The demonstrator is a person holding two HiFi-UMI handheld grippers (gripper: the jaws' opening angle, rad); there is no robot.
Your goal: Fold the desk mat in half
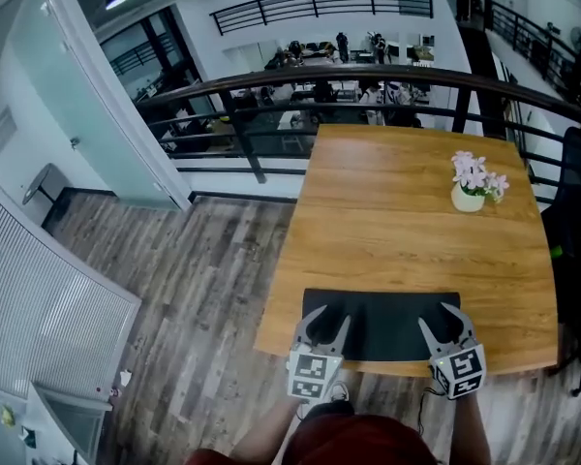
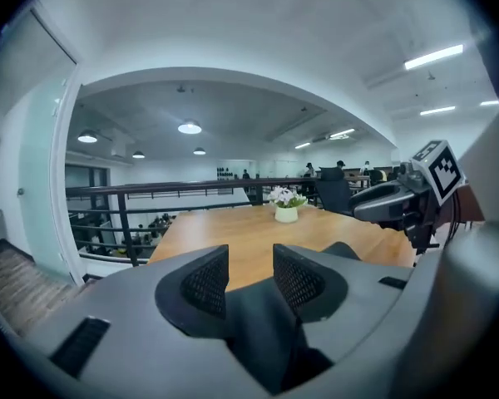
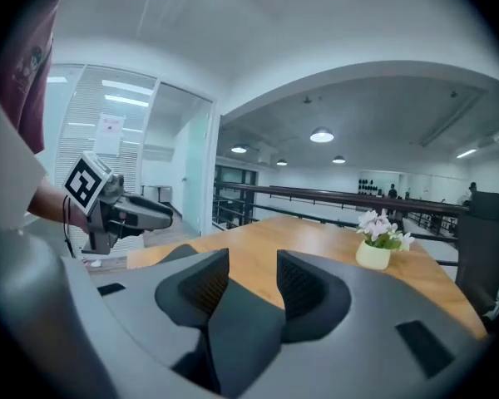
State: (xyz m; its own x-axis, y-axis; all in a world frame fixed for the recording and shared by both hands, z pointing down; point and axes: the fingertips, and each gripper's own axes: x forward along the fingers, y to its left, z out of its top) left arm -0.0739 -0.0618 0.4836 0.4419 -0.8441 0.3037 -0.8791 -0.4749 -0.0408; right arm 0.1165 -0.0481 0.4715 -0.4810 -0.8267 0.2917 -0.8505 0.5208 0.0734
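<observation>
I have the left hand-held gripper (image 1: 325, 326) and right hand-held gripper (image 1: 444, 326) clamped on the near corners of the flat black desk mat (image 1: 382, 320); next I'd carry them to the far edge.

One desk mat (image 1: 382, 323), one wooden table (image 1: 397, 235) and one flower pot (image 1: 468, 200) are counted. One left gripper (image 1: 334, 315) and one right gripper (image 1: 435, 314) are recorded, with two jaws counted on each.

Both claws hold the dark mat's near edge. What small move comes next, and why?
Probably carry both forward toward the flower pot, lifting the near edge over: the left gripper and right gripper each appear to pinch a near corner of the desk mat, which lies unfolded.
</observation>
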